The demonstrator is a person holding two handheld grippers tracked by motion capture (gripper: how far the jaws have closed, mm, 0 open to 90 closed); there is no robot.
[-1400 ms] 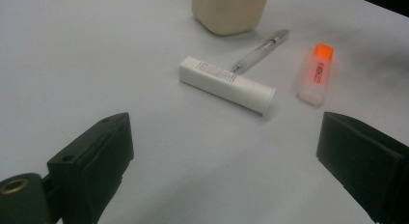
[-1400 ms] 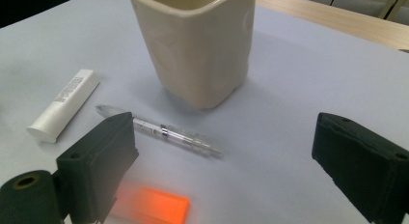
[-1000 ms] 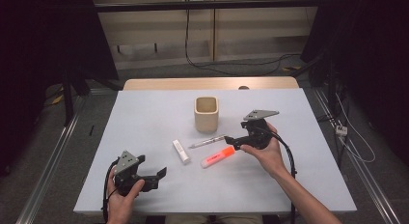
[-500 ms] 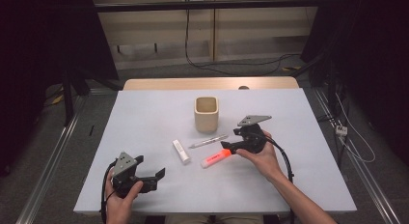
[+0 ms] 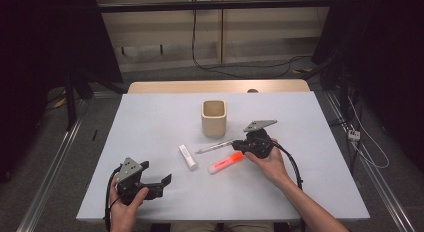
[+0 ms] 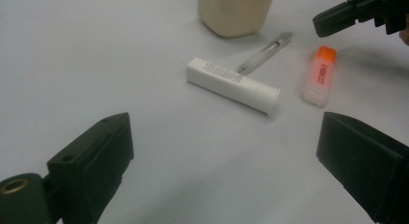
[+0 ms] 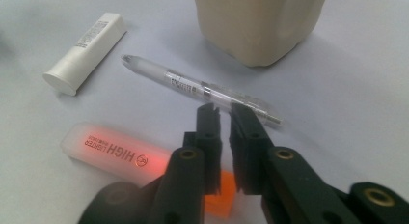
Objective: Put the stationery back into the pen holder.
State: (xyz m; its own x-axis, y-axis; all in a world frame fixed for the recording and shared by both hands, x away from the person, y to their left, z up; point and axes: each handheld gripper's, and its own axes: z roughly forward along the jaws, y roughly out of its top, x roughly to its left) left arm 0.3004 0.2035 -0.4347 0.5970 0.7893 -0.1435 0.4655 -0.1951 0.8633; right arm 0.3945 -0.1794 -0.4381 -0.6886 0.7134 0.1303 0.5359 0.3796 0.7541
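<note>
Step in hand: reaching with right claw for the clear pen, likely to drop it into the beige cup.
Right claw state: narrow, jaws nearly together, nothing between them, tips just short of the pen's clip end and above the orange highlighter.
Left claw: wide, empty, resting low near the worktop's front-left, well apart from the items.
Pen position: flat on the worktop, just in front of the cup, between the white tube and the right claw.
Doing it well: spread jaws before descending; straddle the barrel crosswise near its middle; avoid nudging the highlighter just beside; lift level, then tip point-down over the cup.
Cup contents: upright; interior looks empty from the high view, though its bottom is in shadow.
</note>
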